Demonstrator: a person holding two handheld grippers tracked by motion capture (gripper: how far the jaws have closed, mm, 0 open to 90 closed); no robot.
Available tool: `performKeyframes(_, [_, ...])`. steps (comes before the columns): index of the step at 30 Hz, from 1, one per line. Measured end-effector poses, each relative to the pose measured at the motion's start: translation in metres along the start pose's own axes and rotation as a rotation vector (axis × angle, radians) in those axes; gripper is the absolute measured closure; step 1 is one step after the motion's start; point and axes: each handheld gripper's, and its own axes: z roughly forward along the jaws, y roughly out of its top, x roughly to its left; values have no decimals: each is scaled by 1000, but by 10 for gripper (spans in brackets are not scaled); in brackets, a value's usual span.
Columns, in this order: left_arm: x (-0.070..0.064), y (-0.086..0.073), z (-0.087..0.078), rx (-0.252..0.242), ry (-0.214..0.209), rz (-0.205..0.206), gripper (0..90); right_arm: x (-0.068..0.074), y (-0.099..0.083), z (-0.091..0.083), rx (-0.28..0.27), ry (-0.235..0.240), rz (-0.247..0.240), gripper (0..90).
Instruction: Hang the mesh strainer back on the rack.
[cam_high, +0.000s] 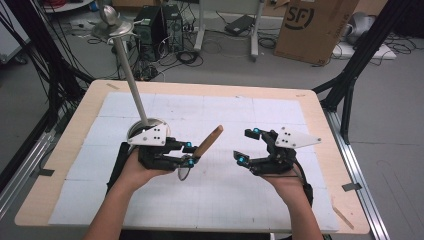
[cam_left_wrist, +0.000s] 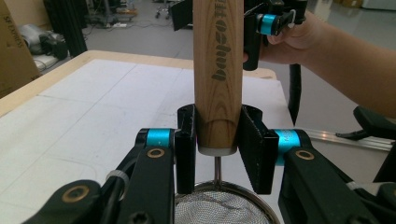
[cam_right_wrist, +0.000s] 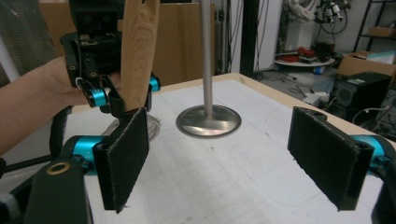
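Cables, computer towers and a cardboard box (cam_high: 312, 27) crowded the floor behind the desk (cam_high: 320, 107), whose top carried a white gridded mat (cam_high: 225, 112). On that mat stood a metal stand (cam_high: 131, 80), its round base (cam_right_wrist: 208, 120) flat and its pole rising straight. Just in front of the stand's base, the left claw (cam_high: 189, 153) was clamped on the wooden handle (cam_left_wrist: 218, 70) of a small mesh strainer (cam_left_wrist: 219, 207), the handle tilting up and away from the stand. Farther from the stand, beyond the handle, the right claw (cam_high: 246, 145) hung above the mat with its jaws spread wide, gripping nothing.
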Motion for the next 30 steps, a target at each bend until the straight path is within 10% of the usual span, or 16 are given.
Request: performKeyframes(30, [-8,2,17,-4,-53,15,687,25,18,33,-19,198,-19,507])
